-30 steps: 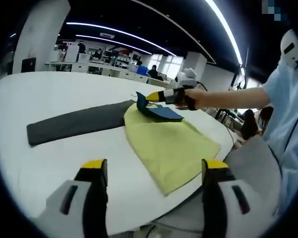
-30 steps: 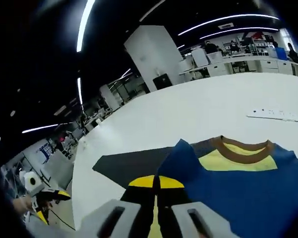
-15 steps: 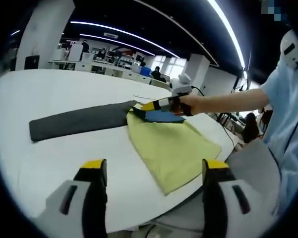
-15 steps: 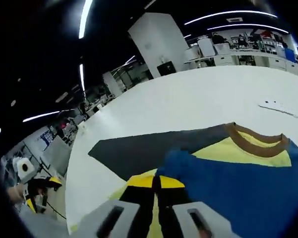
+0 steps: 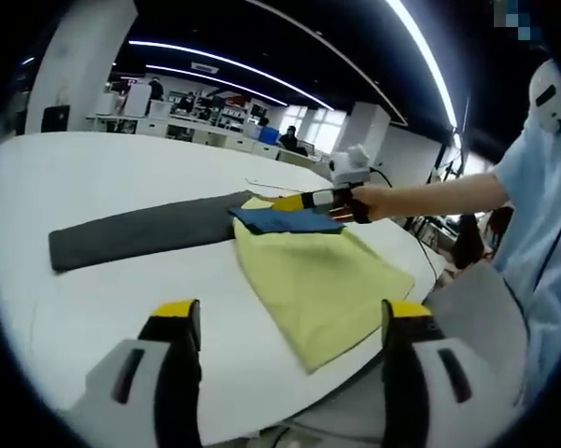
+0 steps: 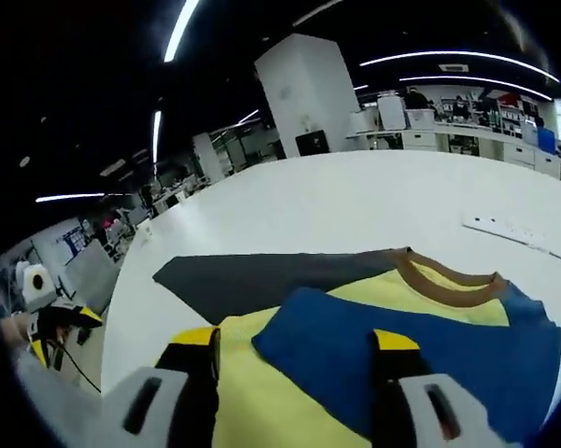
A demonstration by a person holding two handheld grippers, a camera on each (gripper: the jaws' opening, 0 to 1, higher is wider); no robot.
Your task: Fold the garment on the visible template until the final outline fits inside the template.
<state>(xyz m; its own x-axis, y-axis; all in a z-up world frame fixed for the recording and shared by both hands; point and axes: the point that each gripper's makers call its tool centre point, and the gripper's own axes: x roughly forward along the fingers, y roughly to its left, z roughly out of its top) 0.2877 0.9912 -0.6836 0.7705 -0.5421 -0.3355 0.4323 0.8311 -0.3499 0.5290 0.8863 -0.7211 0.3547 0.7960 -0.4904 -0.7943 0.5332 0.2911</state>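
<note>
Currently we record the garment (image 5: 322, 280), yellow with a blue sleeve (image 5: 285, 220) folded across it, lying on the white table (image 5: 121, 280) beside the dark grey template (image 5: 140, 233) at 9 o'clock of it. Part of the template lies under the garment, so its full outline is hidden. We note the left gripper (image 5: 285, 373) hovering clear, its 2 jaws wide apart. In the right gripper view, the right gripper (image 6: 294, 387) stands over the sleeve (image 6: 401, 350), jaws apart, gripping nothing. The brown collar (image 6: 443, 277) sits at 1 o'clock. The garment's near edge is cut off.
</note>
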